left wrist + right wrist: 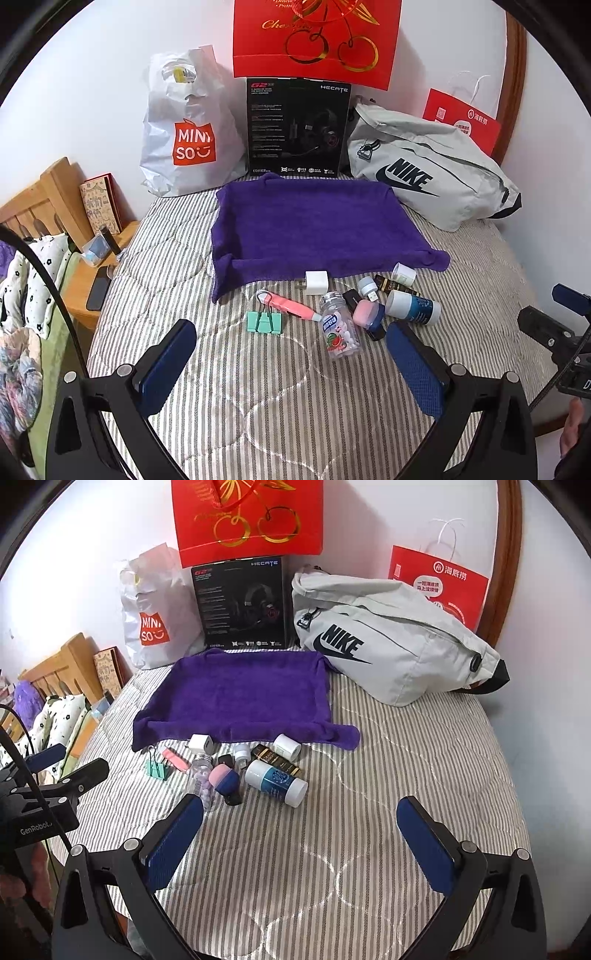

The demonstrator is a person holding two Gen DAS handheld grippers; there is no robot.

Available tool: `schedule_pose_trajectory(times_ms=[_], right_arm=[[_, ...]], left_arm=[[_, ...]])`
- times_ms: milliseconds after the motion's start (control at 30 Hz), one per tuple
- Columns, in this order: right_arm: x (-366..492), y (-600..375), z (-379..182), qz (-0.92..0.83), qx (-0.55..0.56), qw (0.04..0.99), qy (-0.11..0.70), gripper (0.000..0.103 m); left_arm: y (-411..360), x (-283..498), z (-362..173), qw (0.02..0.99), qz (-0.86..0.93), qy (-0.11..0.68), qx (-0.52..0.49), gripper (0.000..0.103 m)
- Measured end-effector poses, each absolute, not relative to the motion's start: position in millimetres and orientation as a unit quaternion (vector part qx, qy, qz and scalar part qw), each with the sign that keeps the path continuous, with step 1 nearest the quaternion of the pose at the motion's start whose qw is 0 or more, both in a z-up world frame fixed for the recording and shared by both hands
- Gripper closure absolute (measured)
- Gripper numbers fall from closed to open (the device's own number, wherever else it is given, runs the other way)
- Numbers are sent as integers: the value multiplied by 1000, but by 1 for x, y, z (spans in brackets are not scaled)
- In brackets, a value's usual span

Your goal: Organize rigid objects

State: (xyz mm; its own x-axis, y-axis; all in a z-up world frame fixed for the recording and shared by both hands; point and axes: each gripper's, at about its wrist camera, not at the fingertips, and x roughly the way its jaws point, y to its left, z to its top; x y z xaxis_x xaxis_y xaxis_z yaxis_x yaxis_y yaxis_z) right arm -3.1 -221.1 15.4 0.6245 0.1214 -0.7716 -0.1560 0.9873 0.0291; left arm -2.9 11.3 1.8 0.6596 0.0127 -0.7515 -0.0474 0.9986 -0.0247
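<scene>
Striped quilted bed (pixel 369 775) — white walls behind.
Purple towel (pixel 314 225) spread flat, small items clustered at its near edge; both tongs (pixel 291 365) (pixel 301 840) apart — holding nothing.

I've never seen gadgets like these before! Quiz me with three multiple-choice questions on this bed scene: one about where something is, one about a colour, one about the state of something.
1. Where does the green binder clip lie?
A. on the purple towel
B. on the striped bedcover, in front of the towel
C. inside the grey bag

2. What colour is the towel?
A. purple
B. yellow
C. white

3. How do the two grippers stand?
A. both shut on bottles
B. left shut, right open
C. both open, holding nothing

Answers: 1 B, the clip rests on the striped bedcover near the towel's front edge, not on it. 2 A, the towel is deep purple in both views. 3 C, the left gripper and right gripper each show their blue pads wide apart with only bedcover between them.
</scene>
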Motion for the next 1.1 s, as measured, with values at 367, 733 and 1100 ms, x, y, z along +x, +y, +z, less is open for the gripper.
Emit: schedule_pose_trajectory(times_ms=[367,733,1100], right_arm=[[14,-228,-2,101,8,900,424,0],[44,-234,-37,71,-25,894,442,0],[65,-234,-81,93,-47,878,467,3]], left_arm=[[27,24,-38,907,20,418,-36,0],[53,61,-103,892,29,448,-54,2],[55,77,-140,883,19,466,-43,39]])
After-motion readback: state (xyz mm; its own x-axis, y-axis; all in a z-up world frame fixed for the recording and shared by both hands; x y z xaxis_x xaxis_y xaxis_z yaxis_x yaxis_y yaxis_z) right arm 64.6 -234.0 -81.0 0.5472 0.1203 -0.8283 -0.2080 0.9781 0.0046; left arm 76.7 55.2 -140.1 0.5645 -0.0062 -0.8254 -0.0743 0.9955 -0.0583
